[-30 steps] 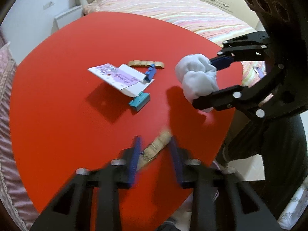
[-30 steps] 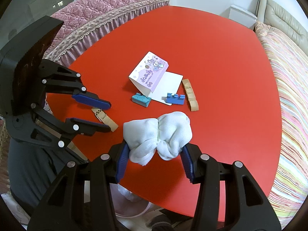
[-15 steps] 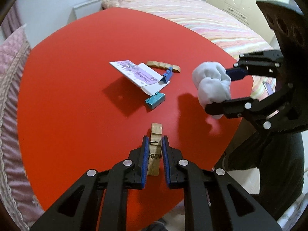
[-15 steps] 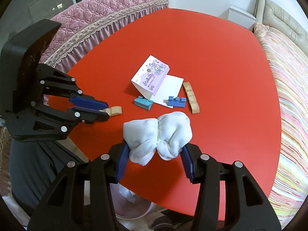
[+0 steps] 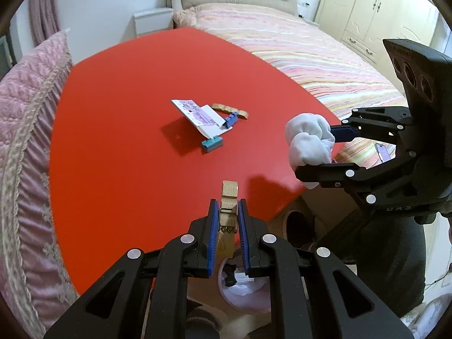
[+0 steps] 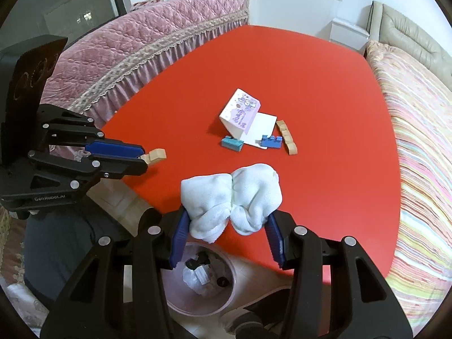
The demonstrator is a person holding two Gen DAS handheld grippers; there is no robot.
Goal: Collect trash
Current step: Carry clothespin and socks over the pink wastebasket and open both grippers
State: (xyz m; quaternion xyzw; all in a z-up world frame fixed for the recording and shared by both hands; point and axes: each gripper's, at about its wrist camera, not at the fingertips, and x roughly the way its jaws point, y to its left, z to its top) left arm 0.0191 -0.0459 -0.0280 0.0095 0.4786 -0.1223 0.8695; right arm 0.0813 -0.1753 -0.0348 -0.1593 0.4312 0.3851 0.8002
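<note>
My left gripper (image 5: 227, 214) is shut on a wooden clothespin (image 5: 228, 206) and holds it over the near edge of the red table (image 5: 127, 113). It also shows in the right wrist view (image 6: 142, 156) with the clothespin (image 6: 154, 154) sticking out. My right gripper (image 6: 226, 223) is shut on a crumpled white cloth wad (image 6: 230, 197), seen in the left wrist view too (image 5: 309, 141). A pink trash bin (image 6: 197, 279) with some trash inside stands on the floor below both grippers; it also shows in the left wrist view (image 5: 245, 296).
On the table lie a purple-and-white folded card (image 6: 243, 113), a teal block (image 6: 232, 143), a blue block (image 6: 271, 141) and a wooden strip (image 6: 286, 137). A pink quilted sofa (image 6: 127, 50) is at the left, a striped bed (image 6: 423, 141) at the right.
My left gripper closed on the clothespin, lifted it off the table and drew back to the near edge. My right gripper kept hold of the cloth wad and moved back over the bin.
</note>
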